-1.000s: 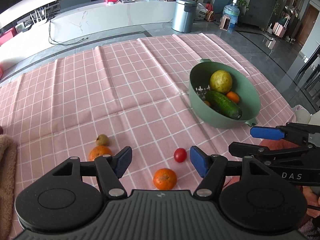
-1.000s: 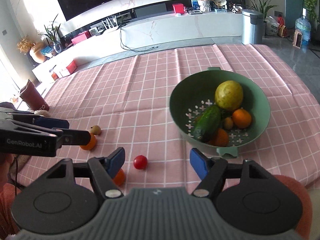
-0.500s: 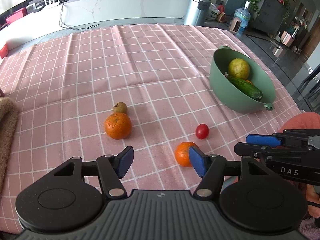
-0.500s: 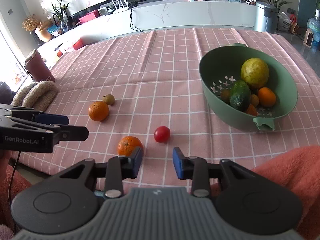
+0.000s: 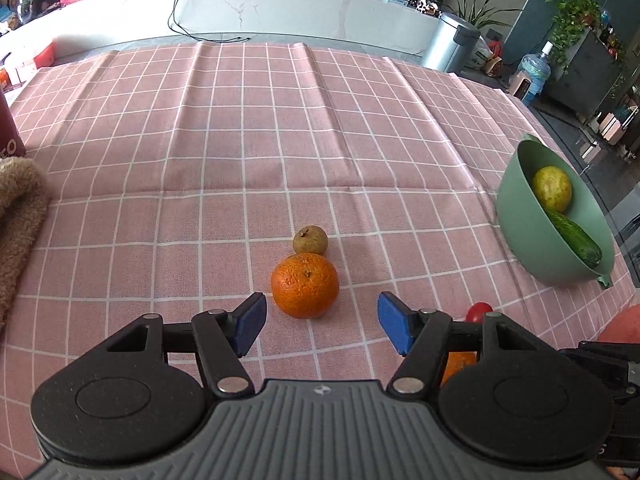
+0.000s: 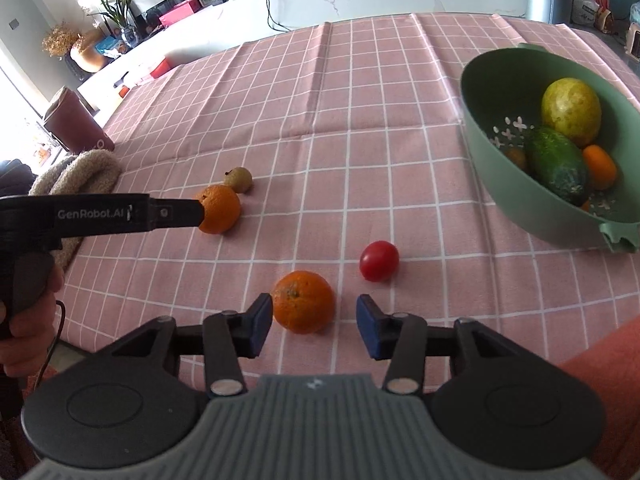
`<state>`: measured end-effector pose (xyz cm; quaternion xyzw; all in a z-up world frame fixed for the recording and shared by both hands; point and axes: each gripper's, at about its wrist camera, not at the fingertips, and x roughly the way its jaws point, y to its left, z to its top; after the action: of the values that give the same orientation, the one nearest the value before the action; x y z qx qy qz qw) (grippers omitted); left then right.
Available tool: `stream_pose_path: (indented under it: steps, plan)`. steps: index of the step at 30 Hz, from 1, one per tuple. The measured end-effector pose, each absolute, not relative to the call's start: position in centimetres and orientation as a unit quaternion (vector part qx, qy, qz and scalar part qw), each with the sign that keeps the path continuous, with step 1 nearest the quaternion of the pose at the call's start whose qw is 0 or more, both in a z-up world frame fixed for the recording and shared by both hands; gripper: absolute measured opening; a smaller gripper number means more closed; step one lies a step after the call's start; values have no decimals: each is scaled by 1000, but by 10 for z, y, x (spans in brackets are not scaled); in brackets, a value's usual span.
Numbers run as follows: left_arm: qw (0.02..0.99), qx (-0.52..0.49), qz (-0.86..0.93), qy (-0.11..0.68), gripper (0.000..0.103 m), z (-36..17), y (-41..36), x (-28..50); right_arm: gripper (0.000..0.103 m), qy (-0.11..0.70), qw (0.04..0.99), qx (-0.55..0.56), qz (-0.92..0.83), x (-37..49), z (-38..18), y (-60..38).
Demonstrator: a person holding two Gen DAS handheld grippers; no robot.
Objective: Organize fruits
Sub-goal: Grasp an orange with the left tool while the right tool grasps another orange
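- Left wrist view: left gripper (image 5: 321,323) is wide open and holds nothing; one orange (image 5: 305,284) sits low centre of the frame, in line with the gap but just ahead of the blue pads.
- A small brownish fruit (image 5: 310,239) touches that orange's far side.
- Right wrist view: right gripper (image 6: 314,321) is open and empty; a second orange (image 6: 303,301) lies lower centre, partly between the tips.
- Cherry tomato (image 6: 379,260) lies just right of it.
- Green bowl (image 6: 480,128), right edge of the frame, already holds several items.
- Judged step: both tools lining up on oranges. Next: advance, close, carry to the bowl.
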<state>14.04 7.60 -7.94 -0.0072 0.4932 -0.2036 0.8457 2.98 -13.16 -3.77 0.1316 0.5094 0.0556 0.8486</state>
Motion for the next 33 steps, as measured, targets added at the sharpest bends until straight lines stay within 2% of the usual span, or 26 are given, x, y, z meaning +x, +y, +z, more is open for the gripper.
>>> stream_pose_path:
  steps: [4, 9, 12, 15, 17, 19, 20, 33]
  plan:
    - [841, 5, -202, 501, 75, -94, 72, 152, 50, 524, 840, 127, 60, 42, -49, -122]
    - [838, 15, -205, 505, 75, -109, 68, 161, 50, 539, 832, 112, 62, 53, -59, -114]
    - [840, 21, -213, 499, 75, -113, 65, 163, 50, 547, 829, 100, 64, 57, -63, -111]
    - [843, 35, -215, 491, 75, -115, 60, 164, 42, 556, 823, 89, 68, 57, -68, -108]
    - [843, 45, -210, 493, 69, -116, 58, 166, 41, 561, 821, 83, 70, 58, -70, -106]
    - [839, 45, -209, 501, 56, -119, 58, 168, 41, 563, 820, 76, 73, 58, -70, -105]
    - [838, 36, -212, 502, 54, -119, 59, 168, 40, 563, 820, 72, 74, 58, -70, -104]
    - [840, 14, -199, 505, 51, -105, 59, 156, 38, 548, 830, 55, 91, 54, -51, -111]
